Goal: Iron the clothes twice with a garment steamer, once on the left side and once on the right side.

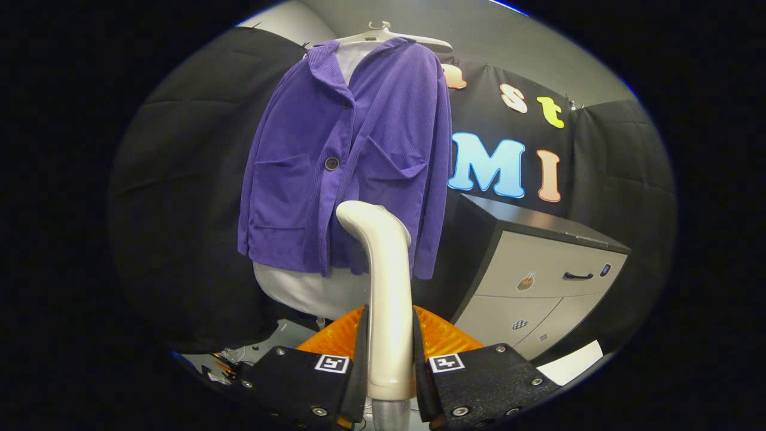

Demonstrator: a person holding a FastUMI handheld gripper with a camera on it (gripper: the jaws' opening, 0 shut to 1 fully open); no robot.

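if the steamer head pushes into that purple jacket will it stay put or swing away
Likely it swings: the purple jacket hangs free from one hanger, nothing pinning its hem. The fabric looks soft, so it should dent and fold under the steamer, which the gripper clamps between both fingers.

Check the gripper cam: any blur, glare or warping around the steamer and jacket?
Gripper view: the steamer, clamped between the gripper fingers, is sharp with soft highlights along its handle; the purple jacket is evenly lit and in focus; fisheye warping tilts the cabinet and bends its edges.
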